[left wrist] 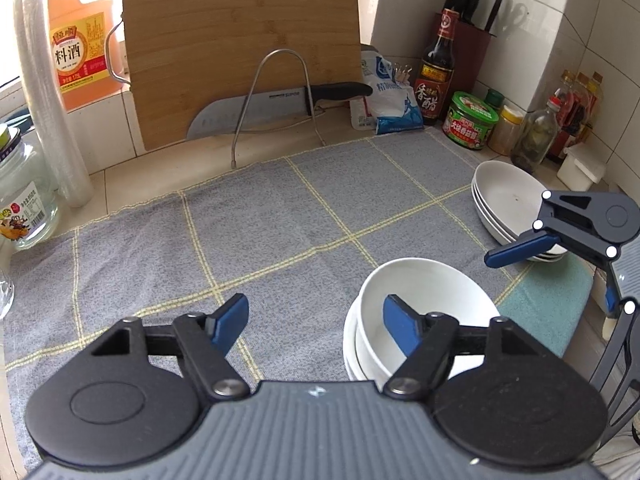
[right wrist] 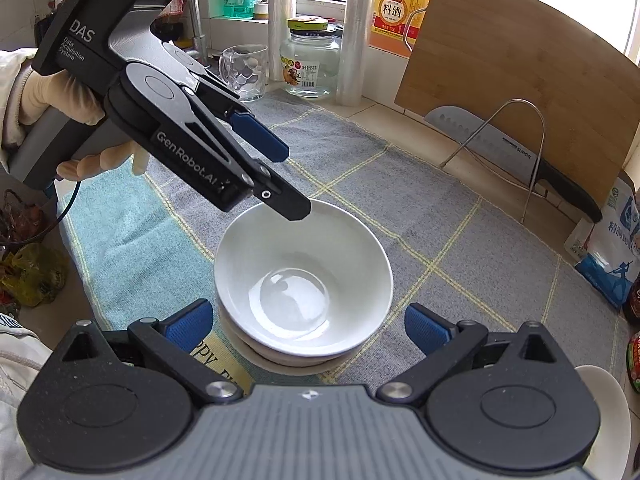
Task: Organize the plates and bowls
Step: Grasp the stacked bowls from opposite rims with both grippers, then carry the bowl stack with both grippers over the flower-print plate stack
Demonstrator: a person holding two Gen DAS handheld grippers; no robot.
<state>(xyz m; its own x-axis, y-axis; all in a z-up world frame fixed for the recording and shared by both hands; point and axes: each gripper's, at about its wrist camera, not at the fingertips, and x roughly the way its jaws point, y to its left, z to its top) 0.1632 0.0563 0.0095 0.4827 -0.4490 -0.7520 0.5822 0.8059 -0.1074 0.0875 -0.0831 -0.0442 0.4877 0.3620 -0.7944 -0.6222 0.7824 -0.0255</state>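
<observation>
A stack of white bowls (left wrist: 440, 292) stands on the grey checked cloth (left wrist: 280, 220). My left gripper (left wrist: 316, 326) is open; one blue pad hangs over the top bowl's inside and the other over the cloth, neither pressing the rim. A stack of shallow white plates (left wrist: 504, 204) sits further right. In the right wrist view the bowl stack (right wrist: 304, 276) lies between the spread fingers of my open right gripper (right wrist: 306, 328), with both pads apart from it. The left gripper (right wrist: 290, 182), held by a gloved hand (right wrist: 36, 92), reaches over the bowl's far rim.
A wooden cutting board (left wrist: 240, 52) leans at the back behind a knife (left wrist: 280, 104) in a wire rack. Bottles and jars (left wrist: 472, 120) crowd the right corner, and a glass jar (left wrist: 24, 196) stands left. A teal towel (right wrist: 132, 224) lies beside the bowls.
</observation>
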